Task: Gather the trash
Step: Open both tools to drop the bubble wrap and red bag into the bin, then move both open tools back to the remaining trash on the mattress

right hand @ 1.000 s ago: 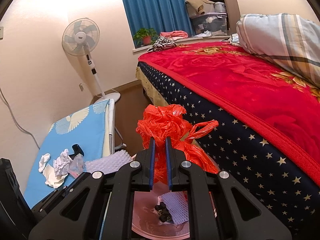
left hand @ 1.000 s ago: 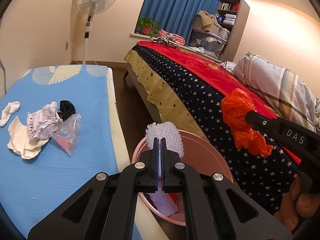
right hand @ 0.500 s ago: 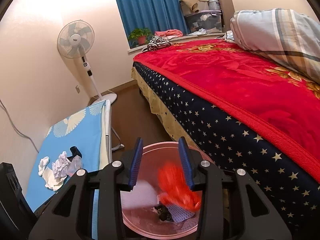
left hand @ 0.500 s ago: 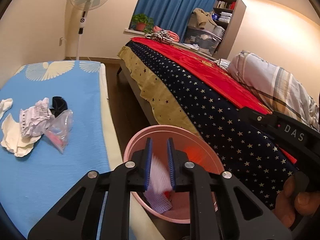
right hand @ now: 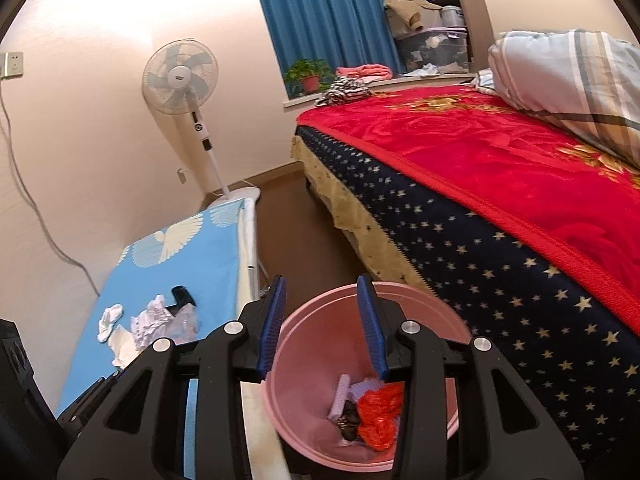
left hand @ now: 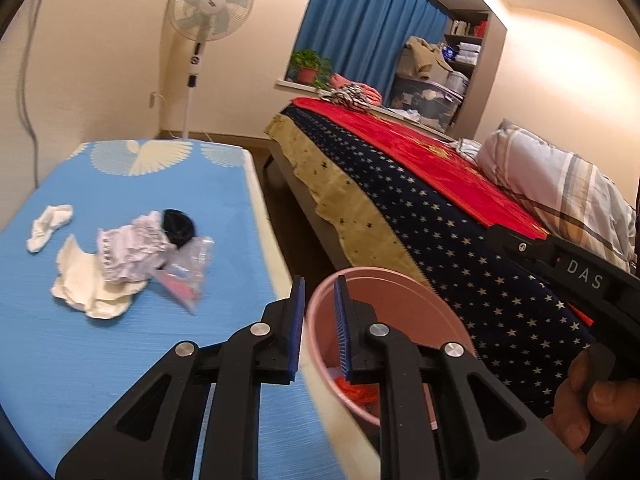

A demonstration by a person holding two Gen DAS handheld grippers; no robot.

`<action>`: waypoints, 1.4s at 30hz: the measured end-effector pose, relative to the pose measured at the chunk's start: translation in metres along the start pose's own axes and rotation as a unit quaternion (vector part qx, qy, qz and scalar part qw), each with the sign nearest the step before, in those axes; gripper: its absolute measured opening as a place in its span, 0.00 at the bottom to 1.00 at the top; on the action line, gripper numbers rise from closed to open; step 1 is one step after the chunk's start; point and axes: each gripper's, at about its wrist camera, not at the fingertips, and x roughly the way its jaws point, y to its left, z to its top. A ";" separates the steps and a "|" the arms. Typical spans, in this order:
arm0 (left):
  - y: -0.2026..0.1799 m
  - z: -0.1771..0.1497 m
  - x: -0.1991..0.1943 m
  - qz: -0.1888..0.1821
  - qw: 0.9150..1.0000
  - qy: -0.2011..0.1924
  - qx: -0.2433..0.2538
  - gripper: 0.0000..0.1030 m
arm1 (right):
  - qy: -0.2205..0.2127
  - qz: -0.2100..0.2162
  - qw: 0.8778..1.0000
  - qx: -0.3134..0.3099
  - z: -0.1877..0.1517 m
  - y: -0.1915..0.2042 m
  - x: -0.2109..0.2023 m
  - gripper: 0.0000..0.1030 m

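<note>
1. Left tool (left hand: 318, 320): jaws a narrow gap apart, nothing between the pads. It sits over the gap between the tabletop's right edge and the bin's left rim.
2. Right tool (right hand: 322, 324): jaws moderately apart, empty, directly above the bin (right hand: 296, 344). A hand (left hand: 588, 396) grips its handle at the lower right of the left view.
3. Bin: pink, round, on the floor between the tabletop (left hand: 120, 360) and the bed (right hand: 480, 248). Inside, at the bottom: red bag (right hand: 378, 412), white foam net (right hand: 340, 398), a small dark item beside them.
4. Tabletop: blue cover with white fan pattern at the far end. Trash left on it, toward the middle and left edge: crumpled paper (left hand: 128, 252), white tissue (left hand: 90, 292) under it, clear plastic bag (left hand: 188, 268) touching the paper on the right, black item (left hand: 180, 228) behind, and a small white wad (left hand: 50, 224) apart, nearer the left edge.
5. Background: fan (left hand: 208, 0) by the wall; blue curtain (left hand: 360, 28).
</note>
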 end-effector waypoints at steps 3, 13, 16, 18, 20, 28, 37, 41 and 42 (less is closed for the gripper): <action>0.014 0.001 -0.006 0.015 1.000 -0.007 -0.006 0.15 | 0.001 0.012 1.000 -0.005 -0.003 0.012 0.003 0.37; 0.071 0.002 -0.026 0.098 0.993 -0.039 -0.043 0.15 | 0.017 0.069 0.997 -0.029 -0.023 0.058 0.030 0.37; 0.089 0.003 -0.030 0.129 0.989 -0.046 -0.056 0.15 | 0.026 0.085 0.996 -0.031 -0.029 0.071 0.043 0.37; 0.098 0.002 -0.031 0.143 0.986 -0.049 -0.064 0.15 | 0.031 0.094 0.994 -0.035 -0.034 0.080 0.051 0.36; 0.108 0.003 -0.030 0.158 0.984 -0.050 -0.071 0.15 | 0.038 0.103 0.993 -0.039 -0.038 0.089 0.060 0.36; 0.134 0.002 -0.023 0.198 0.975 -0.049 -0.085 0.15 | 0.063 0.135 0.987 -0.057 -0.053 0.119 0.092 0.36; 0.172 0.002 -0.003 0.233 0.965 -0.030 -0.119 0.20 | 0.098 0.154 0.982 -0.050 -0.065 0.141 0.131 0.37; 0.183 0.005 0.007 0.231 0.964 -0.022 -0.127 0.34 | 0.112 0.157 0.980 -0.051 -0.067 0.149 0.148 0.38; 0.185 0.005 0.009 0.232 0.964 -0.020 -0.128 0.37 | 0.116 0.156 0.980 -0.051 -0.068 0.151 0.152 0.39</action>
